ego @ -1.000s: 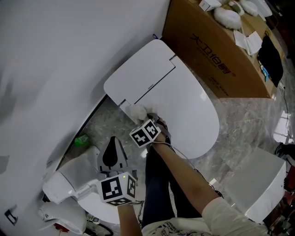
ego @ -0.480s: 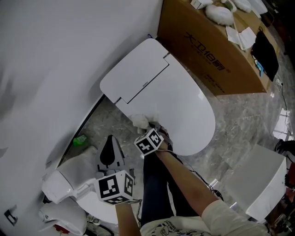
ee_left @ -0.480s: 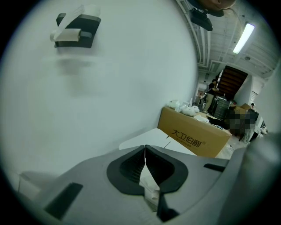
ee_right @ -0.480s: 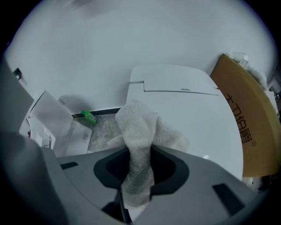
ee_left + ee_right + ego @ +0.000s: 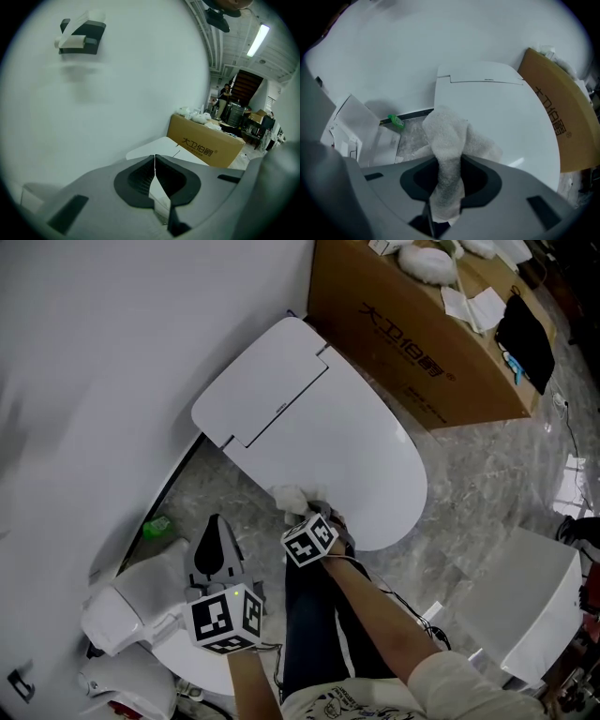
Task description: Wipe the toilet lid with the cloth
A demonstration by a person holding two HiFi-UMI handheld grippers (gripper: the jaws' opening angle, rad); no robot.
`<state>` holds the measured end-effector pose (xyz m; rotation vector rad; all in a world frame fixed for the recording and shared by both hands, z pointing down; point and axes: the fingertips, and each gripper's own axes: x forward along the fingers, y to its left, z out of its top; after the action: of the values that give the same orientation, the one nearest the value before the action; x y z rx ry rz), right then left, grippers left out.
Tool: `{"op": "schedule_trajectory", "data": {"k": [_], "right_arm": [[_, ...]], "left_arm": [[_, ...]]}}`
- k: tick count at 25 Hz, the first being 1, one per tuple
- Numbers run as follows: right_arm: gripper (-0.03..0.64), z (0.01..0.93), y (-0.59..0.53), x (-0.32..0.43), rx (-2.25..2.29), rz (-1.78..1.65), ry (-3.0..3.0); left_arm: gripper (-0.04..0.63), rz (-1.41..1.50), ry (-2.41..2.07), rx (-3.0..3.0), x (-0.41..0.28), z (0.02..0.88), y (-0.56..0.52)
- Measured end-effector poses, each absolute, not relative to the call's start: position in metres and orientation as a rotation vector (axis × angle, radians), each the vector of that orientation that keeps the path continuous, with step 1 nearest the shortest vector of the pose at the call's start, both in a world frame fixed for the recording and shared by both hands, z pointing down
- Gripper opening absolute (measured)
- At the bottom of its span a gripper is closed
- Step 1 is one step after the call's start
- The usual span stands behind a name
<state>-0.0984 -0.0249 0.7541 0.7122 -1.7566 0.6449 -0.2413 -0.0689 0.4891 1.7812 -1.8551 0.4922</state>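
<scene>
The white toilet lid (image 5: 337, 451) lies closed, with the flat tank cover (image 5: 258, 381) behind it by the wall. My right gripper (image 5: 298, 505) is shut on the white cloth (image 5: 289, 498), which rests on the lid's near left edge. In the right gripper view the cloth (image 5: 447, 140) stands up between the jaws and spreads onto the lid (image 5: 501, 122). My left gripper (image 5: 214, 549) hangs low at the left, off the toilet, its jaws pressed together on nothing (image 5: 154, 164).
A large brown cardboard box (image 5: 422, 343) stands right behind the toilet. White fixtures (image 5: 122, 610) and a green bottle (image 5: 156, 526) sit on the floor at the left by the wall. Another white fixture (image 5: 525, 606) stands at the right. Grey marble floor (image 5: 478, 493) surrounds the bowl.
The right gripper has drawn the cloth along the lid's left edge, away from the tank end toward the front. The left gripper has kept its place.
</scene>
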Motion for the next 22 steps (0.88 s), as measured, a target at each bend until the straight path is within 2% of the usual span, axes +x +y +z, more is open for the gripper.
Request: {"op": "schedule_trajectory", "data": {"k": [22], "right_arm": [[0.106, 0.763, 0.051, 0.027, 0.852, 0.837, -1.672]], "left_arm": [[0.009, 0.514, -1.746, 1.926, -0.161, 0.478, -0.070]]}}
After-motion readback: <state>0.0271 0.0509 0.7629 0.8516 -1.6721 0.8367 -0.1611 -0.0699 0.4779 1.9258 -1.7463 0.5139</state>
